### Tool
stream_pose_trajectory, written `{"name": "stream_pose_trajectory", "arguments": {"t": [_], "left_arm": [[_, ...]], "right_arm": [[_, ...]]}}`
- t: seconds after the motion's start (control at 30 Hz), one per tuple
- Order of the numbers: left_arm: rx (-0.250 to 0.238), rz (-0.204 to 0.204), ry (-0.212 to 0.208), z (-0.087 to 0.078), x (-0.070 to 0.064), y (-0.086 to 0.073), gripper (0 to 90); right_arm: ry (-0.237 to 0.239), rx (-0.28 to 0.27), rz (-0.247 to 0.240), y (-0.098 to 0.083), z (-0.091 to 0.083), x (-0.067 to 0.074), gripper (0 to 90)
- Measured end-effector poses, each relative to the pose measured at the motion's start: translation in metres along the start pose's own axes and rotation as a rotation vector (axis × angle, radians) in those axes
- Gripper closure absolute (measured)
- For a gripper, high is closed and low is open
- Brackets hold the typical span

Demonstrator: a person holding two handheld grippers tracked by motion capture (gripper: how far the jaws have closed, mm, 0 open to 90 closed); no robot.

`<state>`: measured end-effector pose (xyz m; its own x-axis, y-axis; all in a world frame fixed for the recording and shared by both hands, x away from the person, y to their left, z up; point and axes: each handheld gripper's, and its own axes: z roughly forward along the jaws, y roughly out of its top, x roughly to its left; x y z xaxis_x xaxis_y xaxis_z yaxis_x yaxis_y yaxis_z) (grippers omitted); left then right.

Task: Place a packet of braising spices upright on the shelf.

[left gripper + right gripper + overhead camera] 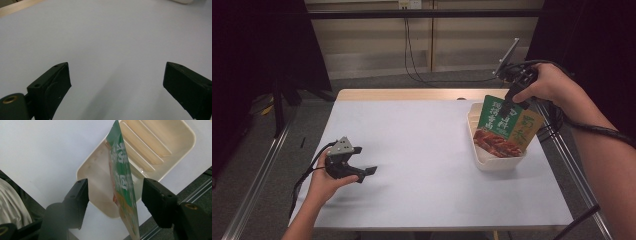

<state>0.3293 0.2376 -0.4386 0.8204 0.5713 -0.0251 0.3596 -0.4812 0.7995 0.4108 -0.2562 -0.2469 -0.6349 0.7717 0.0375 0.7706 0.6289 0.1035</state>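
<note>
One packet (504,127), one tray (492,162), two tools — that is the full count on your table (422,165).

Packet: a single flat food pouch, green at the top, orange down one side, with a picture of a reddish dish on its lower front. It stands on edge inside the tray, leaning toward the tray's far-right side, its top well above the rim. In the right gripper view you see it edge-on (122,187), running up between the two jaws.

Tray: one cream plastic tray with rounded corners, on the right part of the table near the right edge. The right gripper view shows raised ribs along its floor (150,142) — at least three, though I cannot count them surely.

Your right tool (510,102): held above the tray, pointing down at the packet's top edge. Its jaws stand part-way apart on either side of the packet, with a gap showing on both sides; neither pad presses on it.

Your left tool (362,172): low over the bare front-left part of the table, well apart from tray and packet. Its jaws stand wide with nothing between them; the left gripper view shows plain table surface (107,45) between the two pads.
</note>
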Motion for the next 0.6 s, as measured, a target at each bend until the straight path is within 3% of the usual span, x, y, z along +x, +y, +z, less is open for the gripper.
{"name": "stream_pose_trajectory", "arguments": {"t": [0.33, 0.6], "left_arm": [[-0.002, 0.0, -0.007, 0.0, -0.001, 0.0, 7.3], [0.009, 0.002, -0.005, 0.0, -0.001, 0.001, 7.3]], "right_arm": [[-0.002, -0.046, 0.003, -0.004, -0.014, 0.0, 31.7], [-0.004, -0.053, -0.011, -0.002, -0.029, 0.01, 29.5]]}}
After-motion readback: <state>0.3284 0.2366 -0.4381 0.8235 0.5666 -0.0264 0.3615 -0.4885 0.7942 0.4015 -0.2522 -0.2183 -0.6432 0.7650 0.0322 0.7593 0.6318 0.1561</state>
